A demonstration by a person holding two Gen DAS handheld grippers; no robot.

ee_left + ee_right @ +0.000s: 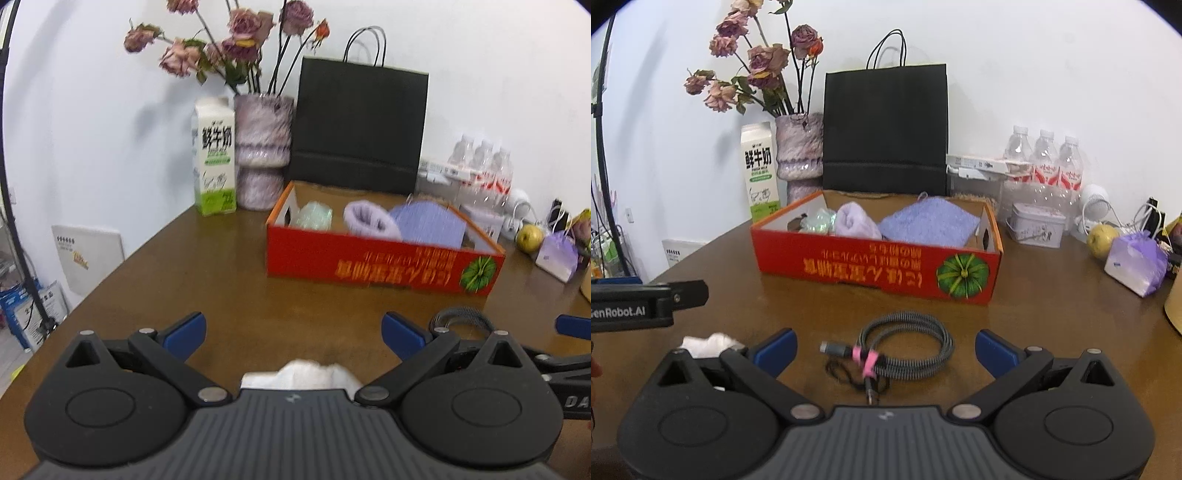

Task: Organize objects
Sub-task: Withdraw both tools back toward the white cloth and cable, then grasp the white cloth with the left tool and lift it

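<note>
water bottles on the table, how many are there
3. The water bottles stand in a row against the wall, right of the black paper bag: left bottle, middle bottle, right bottle. More could be hidden behind them.

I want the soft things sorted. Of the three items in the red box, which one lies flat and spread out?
The blue-purple cloth at the box's right end: it lies spread flat, while the lilac towel is rolled and the pale green bundle is bunched up.
</note>
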